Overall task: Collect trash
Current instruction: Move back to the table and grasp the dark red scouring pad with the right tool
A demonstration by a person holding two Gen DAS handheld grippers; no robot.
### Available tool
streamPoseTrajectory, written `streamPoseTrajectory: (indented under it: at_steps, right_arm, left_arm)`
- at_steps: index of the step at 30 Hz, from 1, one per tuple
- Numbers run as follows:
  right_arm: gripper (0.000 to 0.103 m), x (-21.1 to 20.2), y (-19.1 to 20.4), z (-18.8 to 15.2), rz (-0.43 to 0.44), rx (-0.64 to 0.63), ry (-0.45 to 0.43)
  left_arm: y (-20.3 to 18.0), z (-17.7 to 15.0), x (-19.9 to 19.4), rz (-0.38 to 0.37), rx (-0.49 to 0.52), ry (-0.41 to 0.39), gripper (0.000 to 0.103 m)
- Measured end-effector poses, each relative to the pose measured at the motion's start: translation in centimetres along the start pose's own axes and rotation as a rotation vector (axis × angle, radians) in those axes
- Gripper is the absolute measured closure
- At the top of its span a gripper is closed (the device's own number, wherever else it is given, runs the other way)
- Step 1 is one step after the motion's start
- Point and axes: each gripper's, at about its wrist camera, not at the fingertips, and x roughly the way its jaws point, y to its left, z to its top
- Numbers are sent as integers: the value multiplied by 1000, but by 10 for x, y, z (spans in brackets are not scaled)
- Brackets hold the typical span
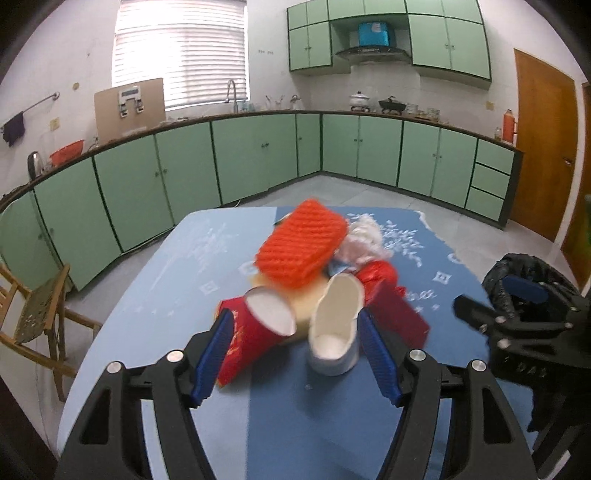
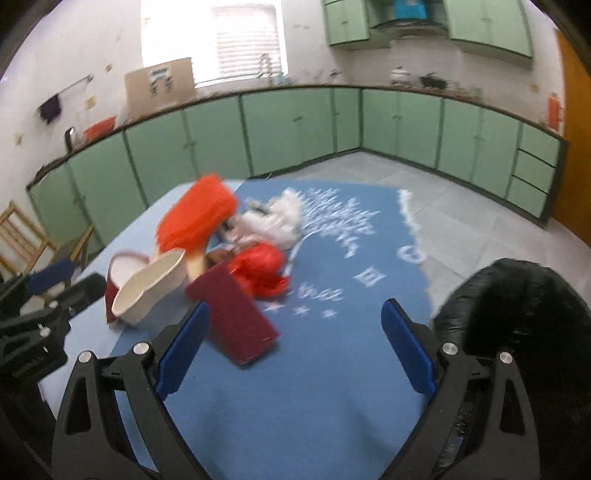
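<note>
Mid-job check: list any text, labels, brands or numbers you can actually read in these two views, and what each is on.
Nothing reads with certainty.
Red paper cup: gold markings, blurred, unreadable.
Blue tablecloth: white print, possibly letters, seen upside down and smeared; unreadable.
Right gripper body: faint embossed characters, too dim to read.
Blue box above the range hood: white label, too small.
Cardboard sheet by the window: printed label, too small.
</note>
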Motion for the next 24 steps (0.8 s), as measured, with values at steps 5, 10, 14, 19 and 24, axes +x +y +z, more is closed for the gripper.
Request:
streamPoseTrajectory:
  at_steps: [5,10,14,19,24]
  right_arm:
    - [12,22,18,-4,36,-22,44]
    - [13,38,28,-7,38,-52,83]
    - [18,52,28,-7,31,-67,117]
    - [19,62,29,-6,44,-71,145]
    - [19,63,33,-8,52,-111,152]
  left_arm:
    - [12,-10,9,2,-15,25,35]
    - [17,-18,16,-13,-35,46,35]
    - [19,-16,18,-18,-49,40,35]
    - [21,-15,21,-25,-65,40,35]
    - [23,-14,19,-28,-75,34,35]
